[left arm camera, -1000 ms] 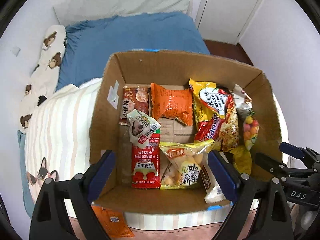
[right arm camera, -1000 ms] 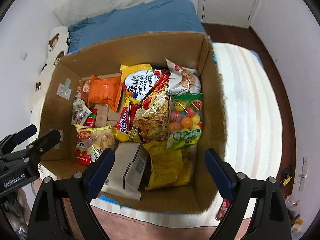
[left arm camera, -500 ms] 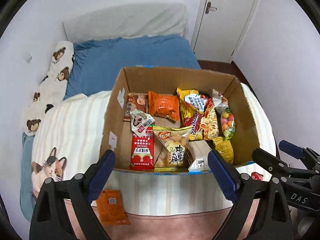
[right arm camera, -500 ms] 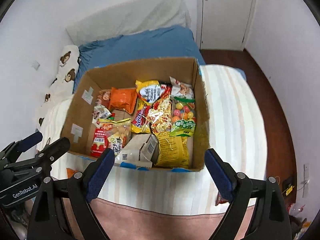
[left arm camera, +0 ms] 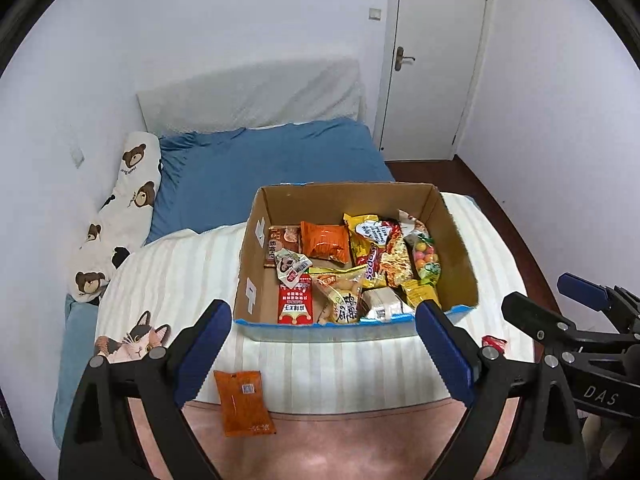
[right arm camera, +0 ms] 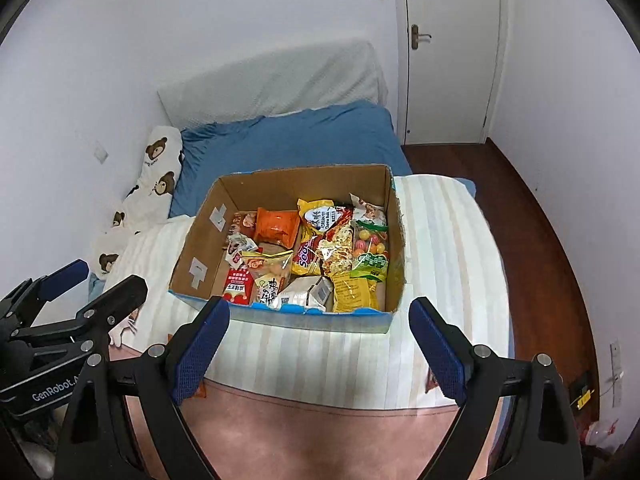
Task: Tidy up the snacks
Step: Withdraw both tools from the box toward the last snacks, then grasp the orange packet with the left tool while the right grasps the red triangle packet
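An open cardboard box (left arm camera: 460, 240) (right arm camera: 192, 240) stands on the striped blanket, full of snack packets. An orange packet (left arm camera: 244, 402) lies flat on the blanket's near edge, left of the box front. A small red packet (left arm camera: 494, 346) lies to the right of the box; only its edge shows in the right wrist view (right arm camera: 431, 383). My left gripper (left arm camera: 324, 354) is open and empty, held back from the box. My right gripper (right arm camera: 318, 350) is open and empty, also back from the box. Each gripper shows at the side of the other's view.
The bed carries a blue sheet (left arm camera: 272, 168), a bear-print pillow (left arm camera: 120, 216) at the left and a cat-print blanket corner (left arm camera: 132, 340). A white door (left arm camera: 432, 60) and dark wood floor (right arm camera: 540, 240) lie to the right.
Both grippers have pulled back and up from the box, so it looks smaller and farther. The orange and red packets on the blanket have come into fuller view.
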`<act>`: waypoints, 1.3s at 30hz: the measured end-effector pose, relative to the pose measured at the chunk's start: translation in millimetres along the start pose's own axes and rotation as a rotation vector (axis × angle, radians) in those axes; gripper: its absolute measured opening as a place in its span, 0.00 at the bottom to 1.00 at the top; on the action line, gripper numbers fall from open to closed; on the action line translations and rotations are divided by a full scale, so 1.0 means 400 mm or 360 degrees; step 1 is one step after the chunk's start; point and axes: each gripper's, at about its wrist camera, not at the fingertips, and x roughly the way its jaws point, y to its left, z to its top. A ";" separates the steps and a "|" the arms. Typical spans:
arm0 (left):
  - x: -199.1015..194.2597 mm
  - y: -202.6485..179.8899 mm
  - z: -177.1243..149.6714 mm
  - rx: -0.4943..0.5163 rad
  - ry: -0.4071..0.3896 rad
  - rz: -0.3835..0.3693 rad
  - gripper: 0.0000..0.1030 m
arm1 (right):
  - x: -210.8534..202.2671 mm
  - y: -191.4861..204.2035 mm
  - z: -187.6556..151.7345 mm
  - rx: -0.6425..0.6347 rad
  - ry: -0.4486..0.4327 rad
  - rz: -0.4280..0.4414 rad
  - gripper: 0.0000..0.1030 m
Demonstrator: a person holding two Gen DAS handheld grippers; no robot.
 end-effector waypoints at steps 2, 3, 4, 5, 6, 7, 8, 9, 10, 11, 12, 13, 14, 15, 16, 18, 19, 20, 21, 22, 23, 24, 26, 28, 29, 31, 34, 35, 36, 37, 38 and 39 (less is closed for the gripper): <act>-0.018 -0.004 -0.010 0.0001 -0.0008 -0.0007 0.92 | -0.024 0.000 -0.010 0.0004 -0.0015 0.0006 0.91; -0.025 -0.006 -0.015 0.0002 -0.0011 -0.0008 0.92 | -0.037 0.000 -0.016 0.0002 -0.0027 0.0002 0.91; -0.028 -0.006 -0.019 0.0002 -0.0012 -0.0010 0.92 | -0.049 -0.001 -0.021 0.0004 -0.0038 0.0004 0.91; -0.035 -0.007 -0.025 0.0004 -0.0011 -0.0014 0.92 | -0.059 -0.001 -0.025 0.0003 -0.0045 0.0004 0.91; -0.041 -0.011 -0.030 0.0004 -0.0011 -0.0015 0.92 | -0.070 0.000 -0.030 -0.0001 -0.0054 0.0002 0.91; -0.044 -0.012 -0.033 0.0004 -0.0012 -0.0018 0.92 | -0.077 -0.001 -0.034 0.0003 -0.0059 0.0008 0.91; -0.049 -0.014 -0.036 0.0006 -0.0015 -0.0018 0.92 | -0.083 0.000 -0.037 0.0005 -0.0058 0.0017 0.91; -0.052 -0.015 -0.036 0.0007 -0.0017 -0.0017 0.92 | -0.088 0.000 -0.040 0.0004 -0.0058 0.0020 0.91; -0.055 -0.017 -0.037 0.0007 -0.0018 -0.0017 0.92 | -0.093 0.001 -0.040 0.0006 -0.0061 0.0026 0.91; -0.057 -0.018 -0.037 0.0005 -0.0020 -0.0015 0.92 | -0.098 0.000 -0.043 0.0010 -0.0063 0.0037 0.91; -0.060 -0.019 -0.039 0.0002 -0.0023 -0.0013 0.92 | -0.100 -0.001 -0.046 0.0015 -0.0060 0.0044 0.91; -0.060 -0.020 -0.039 0.0001 -0.0024 -0.0014 0.92 | -0.102 -0.003 -0.048 0.0022 -0.0055 0.0050 0.92; -0.059 -0.020 -0.040 -0.0007 -0.0023 -0.0016 0.92 | -0.097 -0.008 -0.049 0.0037 -0.0041 0.0059 0.94; -0.059 -0.019 -0.044 -0.0022 -0.0024 -0.0027 0.93 | -0.089 -0.019 -0.051 0.0062 -0.0025 0.0066 0.97; -0.052 -0.017 -0.043 -0.0036 -0.0019 -0.0041 0.95 | -0.083 -0.031 -0.055 0.0088 -0.0018 0.0072 0.97; -0.028 -0.020 -0.048 -0.0058 0.0021 -0.0069 1.00 | -0.060 -0.075 -0.066 0.0178 0.0016 0.0093 0.97; -0.011 -0.022 -0.051 -0.0073 0.0045 -0.0080 1.00 | -0.047 -0.097 -0.071 0.0217 0.0033 0.0091 0.97; 0.009 -0.024 -0.057 -0.0091 0.0069 -0.0079 1.00 | -0.030 -0.126 -0.079 0.0269 0.0054 0.0081 0.97; 0.030 -0.030 -0.064 -0.0106 0.0095 -0.0076 1.00 | -0.008 -0.165 -0.088 0.0331 0.0084 0.0067 0.97; 0.058 -0.035 -0.070 -0.0123 0.0130 -0.0077 1.00 | 0.011 -0.196 -0.094 0.0376 0.0110 0.0051 0.97; 0.080 -0.041 -0.077 -0.0138 0.0160 -0.0075 1.00 | 0.035 -0.233 -0.103 0.0429 0.0141 0.0029 0.97; 0.108 -0.047 -0.087 -0.0153 0.0196 -0.0069 1.00 | 0.061 -0.277 -0.113 0.0487 0.0170 0.0002 0.97; 0.176 -0.068 -0.104 -0.0178 0.0272 -0.0052 1.00 | 0.123 -0.356 -0.131 0.0563 0.0247 -0.0067 0.97; 0.222 -0.083 -0.120 -0.0197 0.0320 -0.0033 1.00 | 0.198 -0.434 -0.155 0.0640 0.0348 -0.0090 0.97; 0.251 -0.094 -0.129 -0.0203 0.0350 -0.0018 1.00 | 0.243 -0.469 -0.170 0.0667 0.0411 -0.0101 0.97; 0.307 -0.116 -0.147 -0.0213 0.0418 0.0019 1.00 | 0.323 -0.526 -0.194 0.0730 0.0518 -0.0086 0.97; 0.361 -0.135 -0.169 -0.0231 0.0496 0.0054 1.00 | 0.434 -0.579 -0.237 0.0815 0.0656 -0.0052 0.97; 0.378 -0.141 -0.177 -0.0234 0.0520 0.0065 1.00 | 0.458 -0.591 -0.248 0.0840 0.0680 -0.0041 0.96; 0.393 -0.145 -0.184 -0.0235 0.0539 0.0081 1.00 | 0.489 -0.601 -0.264 0.0866 0.0716 -0.0018 0.91; 0.404 -0.147 -0.192 -0.0231 0.0555 0.0098 1.00 | 0.510 -0.607 -0.277 0.0885 0.0739 0.0004 0.79; 0.414 -0.148 -0.203 -0.0228 0.0572 0.0123 1.00 | 0.537 -0.611 -0.294 0.0892 0.0768 0.0001 0.70; 0.420 -0.145 -0.211 -0.0229 0.0587 0.0138 1.00 | 0.548 -0.611 -0.302 0.0882 0.0770 -0.0019 0.57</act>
